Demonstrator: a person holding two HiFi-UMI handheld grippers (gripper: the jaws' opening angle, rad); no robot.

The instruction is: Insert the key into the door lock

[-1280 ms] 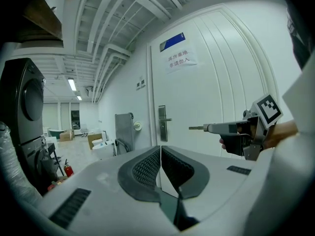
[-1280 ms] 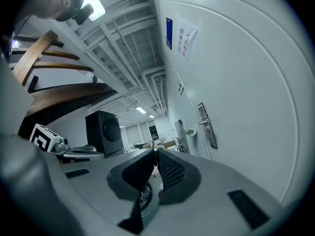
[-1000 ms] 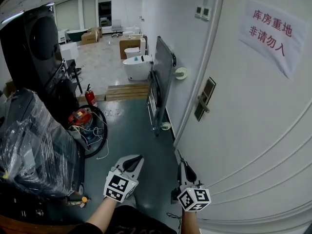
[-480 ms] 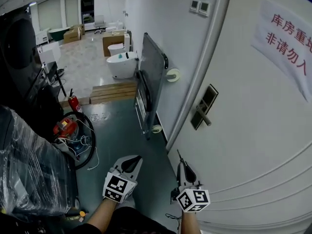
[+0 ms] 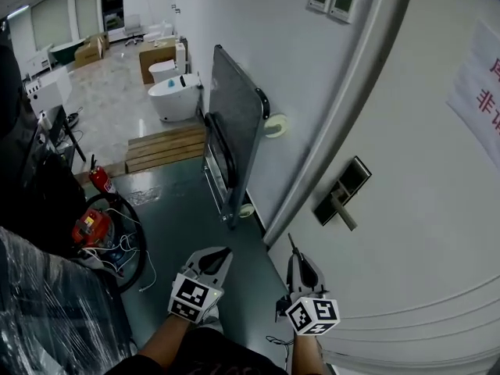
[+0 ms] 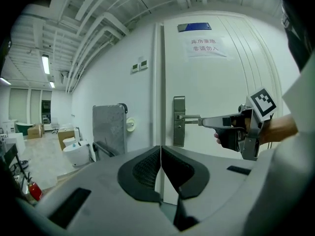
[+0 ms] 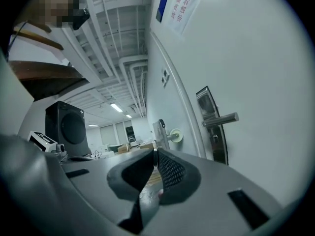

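The door lock (image 5: 344,195), a dark plate with a silver lever handle, sits on the white door (image 5: 422,233) to the right. It also shows in the left gripper view as the lock (image 6: 178,121) and in the right gripper view as the lock (image 7: 212,124), with its keyhole (image 7: 213,138) under the lever. My right gripper (image 5: 293,247) is shut on a thin key (image 5: 291,241) that sticks out of its tip, low beside the door and short of the lock. My left gripper (image 5: 225,253) is shut with nothing in it, left of the right one.
A grey flat cart (image 5: 234,123) leans on the wall left of the door frame, with a round stop (image 5: 273,125) beside it. A fire extinguisher (image 5: 99,180), a red machine with cables (image 5: 90,229) and a plastic-wrapped load (image 5: 47,311) stand at left.
The head view has swung closer to the door; the lock plate now sits further right and lower in it. Both grippers keep about the same places, still shut.
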